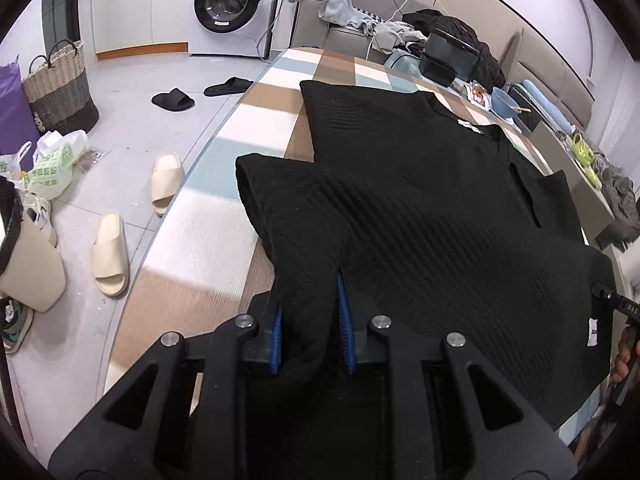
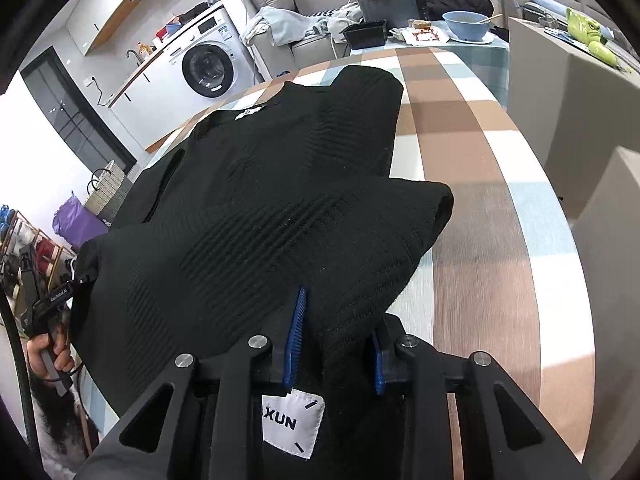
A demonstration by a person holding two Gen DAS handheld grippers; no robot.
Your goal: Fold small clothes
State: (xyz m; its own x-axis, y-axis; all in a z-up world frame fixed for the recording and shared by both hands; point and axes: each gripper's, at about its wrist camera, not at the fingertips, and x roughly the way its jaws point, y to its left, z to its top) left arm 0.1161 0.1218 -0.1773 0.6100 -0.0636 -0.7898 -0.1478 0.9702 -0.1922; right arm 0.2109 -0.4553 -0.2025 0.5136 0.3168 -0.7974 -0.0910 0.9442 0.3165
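A black ribbed knit shirt point(image 1: 420, 208) lies spread on the checked tablecloth point(image 1: 224, 216), collar at the far side. My left gripper point(image 1: 310, 316) is shut on the shirt's near left hem, with bunched cloth between its blue pads. My right gripper point(image 2: 336, 340) is shut on the shirt point(image 2: 260, 208) at its near right hem, and a white "XUN" label point(image 2: 292, 424) hangs below the jaws. The held corners are lifted a little and folds bulge over the body. The other gripper shows at the edge of each view, the right one in the left wrist view point(image 1: 616, 304).
A blue bowl point(image 2: 468, 24), black trays point(image 2: 366, 34) and food packets sit at the table's far end. A beige box point(image 2: 568, 96) stands on the right. Slippers point(image 1: 110, 256), bags, a basket point(image 1: 60, 84) and a washing machine point(image 1: 236, 4) are on the floor to the left.
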